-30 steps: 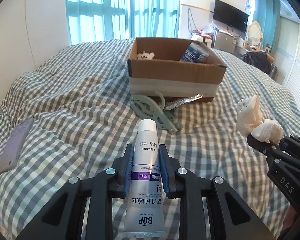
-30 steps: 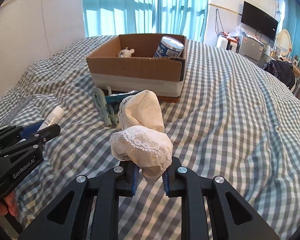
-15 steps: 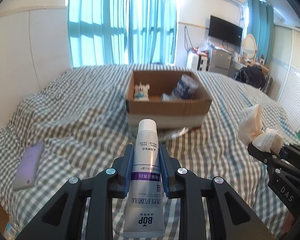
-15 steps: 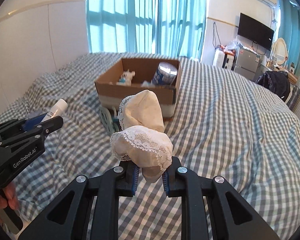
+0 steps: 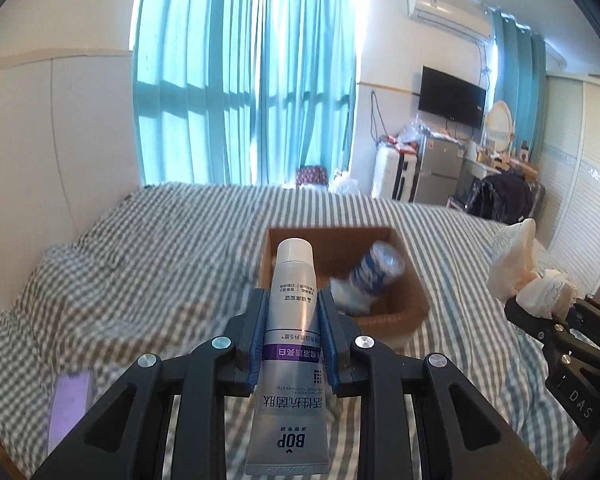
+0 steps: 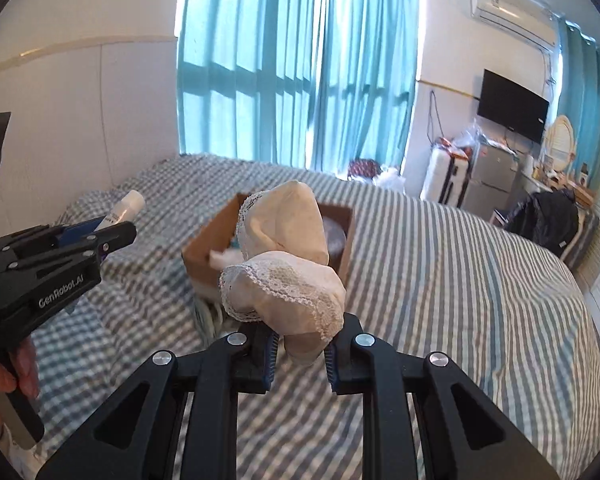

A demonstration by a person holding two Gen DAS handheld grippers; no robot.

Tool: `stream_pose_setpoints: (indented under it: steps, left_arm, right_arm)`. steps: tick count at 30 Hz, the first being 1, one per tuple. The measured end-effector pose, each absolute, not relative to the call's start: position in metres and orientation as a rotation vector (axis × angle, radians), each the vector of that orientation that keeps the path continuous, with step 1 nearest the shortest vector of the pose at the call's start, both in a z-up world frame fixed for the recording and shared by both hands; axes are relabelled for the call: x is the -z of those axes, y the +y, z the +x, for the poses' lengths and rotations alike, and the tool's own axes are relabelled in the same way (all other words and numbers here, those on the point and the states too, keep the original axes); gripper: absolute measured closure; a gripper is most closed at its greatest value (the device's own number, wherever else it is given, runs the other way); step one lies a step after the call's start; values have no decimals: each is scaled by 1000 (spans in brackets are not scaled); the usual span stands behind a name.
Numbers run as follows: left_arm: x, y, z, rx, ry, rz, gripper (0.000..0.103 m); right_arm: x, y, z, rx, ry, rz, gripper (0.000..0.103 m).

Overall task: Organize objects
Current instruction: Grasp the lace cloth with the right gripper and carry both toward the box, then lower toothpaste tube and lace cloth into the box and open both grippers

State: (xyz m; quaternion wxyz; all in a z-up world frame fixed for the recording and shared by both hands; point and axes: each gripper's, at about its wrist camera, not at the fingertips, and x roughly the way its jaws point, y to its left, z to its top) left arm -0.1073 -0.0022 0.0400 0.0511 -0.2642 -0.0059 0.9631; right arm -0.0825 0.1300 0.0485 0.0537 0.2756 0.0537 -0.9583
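Note:
My left gripper (image 5: 293, 312) is shut on a grey toothpaste tube (image 5: 292, 344) with a white cap, held high above the bed and pointing at the open cardboard box (image 5: 414, 300). The box holds a blue and white can (image 5: 374, 270). My right gripper (image 6: 300, 346) is shut on a cream lace-trimmed cloth bundle (image 6: 284, 268), held above the bed in front of the box (image 6: 204, 248). The right gripper with the bundle (image 5: 516, 268) shows at the right of the left wrist view. The left gripper (image 6: 112, 236) shows at the left of the right wrist view.
The bed has a green and white checked cover (image 6: 440, 264). A purple phone (image 5: 70, 412) lies on it at the near left. A pale green hanger (image 6: 210, 316) lies in front of the box. A TV, fridge and clutter stand beyond the bed at the right.
Both grippers have risen well above the bed with their loads still held. The box now appears lower and smaller in both views, seen from above.

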Motion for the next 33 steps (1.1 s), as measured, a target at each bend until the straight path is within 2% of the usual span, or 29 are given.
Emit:
stream_pose_setpoints:
  steps: [8,15,23,33]
  left_arm:
    - [-56,1,-164,-2924,-3,-769,78]
    - [-46,10,-222,-2919,28,-793,78]
    - [4,27,-278,-2863,109,-911,78]
    - [65,34,-311,-2784,118,-1053,78]
  right_arm:
    - [-81,125,-149,2871,127,777,85]
    - [-81,115,-218,2834,125,795,85]
    - [-39,110,-290,2794,142,884,85]
    - [24,114,-341,2735,116,1009,84]
